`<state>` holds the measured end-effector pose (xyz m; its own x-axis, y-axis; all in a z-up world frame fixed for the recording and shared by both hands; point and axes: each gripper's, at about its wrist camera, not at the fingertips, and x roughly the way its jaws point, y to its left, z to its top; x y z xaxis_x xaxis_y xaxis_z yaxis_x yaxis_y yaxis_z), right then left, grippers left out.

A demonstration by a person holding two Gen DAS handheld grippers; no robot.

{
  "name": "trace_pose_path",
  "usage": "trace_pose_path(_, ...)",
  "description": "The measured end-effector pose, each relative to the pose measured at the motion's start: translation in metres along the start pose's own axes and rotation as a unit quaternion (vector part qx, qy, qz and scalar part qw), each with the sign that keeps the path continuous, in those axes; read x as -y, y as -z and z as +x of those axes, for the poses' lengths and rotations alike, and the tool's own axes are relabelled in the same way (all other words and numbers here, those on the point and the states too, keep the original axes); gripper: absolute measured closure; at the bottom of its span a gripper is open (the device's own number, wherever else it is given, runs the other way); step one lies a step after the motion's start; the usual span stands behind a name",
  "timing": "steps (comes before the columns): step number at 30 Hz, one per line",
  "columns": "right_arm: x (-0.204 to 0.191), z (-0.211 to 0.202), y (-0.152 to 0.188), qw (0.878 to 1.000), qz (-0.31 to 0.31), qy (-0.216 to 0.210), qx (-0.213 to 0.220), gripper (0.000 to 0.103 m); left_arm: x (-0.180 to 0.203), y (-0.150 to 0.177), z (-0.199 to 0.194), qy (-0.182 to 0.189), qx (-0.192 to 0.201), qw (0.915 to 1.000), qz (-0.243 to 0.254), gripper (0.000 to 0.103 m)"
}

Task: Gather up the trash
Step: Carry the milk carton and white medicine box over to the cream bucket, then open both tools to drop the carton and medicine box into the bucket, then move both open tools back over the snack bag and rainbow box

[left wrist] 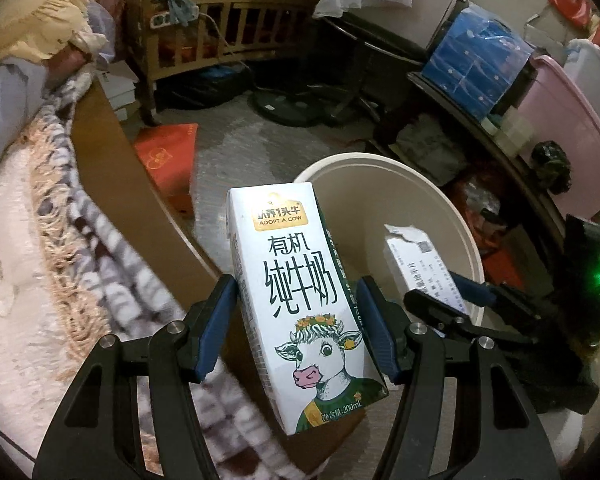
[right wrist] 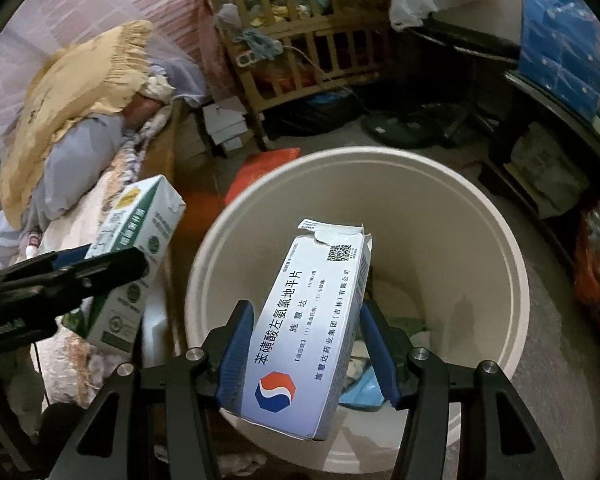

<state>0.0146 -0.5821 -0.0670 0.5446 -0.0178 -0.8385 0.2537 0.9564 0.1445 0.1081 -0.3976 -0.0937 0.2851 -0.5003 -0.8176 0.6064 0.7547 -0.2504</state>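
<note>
The cream waste bucket (right wrist: 500, 240) on the floor already holds some scraps. The left gripper (left wrist: 296, 320) clamps a milk carton (left wrist: 296, 300) beside the rim, short of the opening. The right gripper (right wrist: 306, 348) clamps a medicine box (right wrist: 312, 328) over the opening. Both drops remain undone.

My left gripper (left wrist: 296, 320) points steeply downward, its blue pads (left wrist: 216, 328) clamped on the two narrow sides of a milk carton (left wrist: 296, 304) that stands nearly upright between them. My right gripper (right wrist: 306, 344) tilts down at much the same angle, its blue pads (right wrist: 236, 348) pressed against the sides of a medicine box (right wrist: 304, 336). The two grippers sit side by side, close together, each visible at the edge of the other's view.
</note>
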Motion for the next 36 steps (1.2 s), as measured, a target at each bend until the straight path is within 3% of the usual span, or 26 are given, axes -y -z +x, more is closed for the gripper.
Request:
trace_pose_path(17, 0.027, 0.02, 0.006, 0.999, 0.031, 0.022, -0.021, 0.049, 0.017, -0.012, 0.014, 0.055, 0.002, 0.9985, 0.005, 0.041)
trace_pose_path(20, 0.026, 0.02, 0.007, 0.999, 0.032, 0.026, -0.024, 0.045, 0.013, -0.011, 0.014, 0.059, -0.002, 0.9982, 0.001, 0.039)
trace_pose_path(22, 0.023, 0.02, 0.008, 0.999, 0.031, 0.024, -0.026, 0.039, 0.009, -0.009, 0.012, 0.058, -0.001, 0.9983, -0.004, 0.038)
trace_pose_path(30, 0.009, 0.019, 0.012, 0.999, 0.018, 0.021, -0.028, 0.039, -0.012, -0.004, -0.004, 0.051, 0.004, 0.9985, -0.023, 0.038)
trace_pose_path(36, -0.012, 0.012, 0.007, 1.0, 0.004, 0.02, -0.021, 0.038, -0.045, 0.003, -0.027, 0.018, 0.015, 0.9988, -0.042, 0.038)
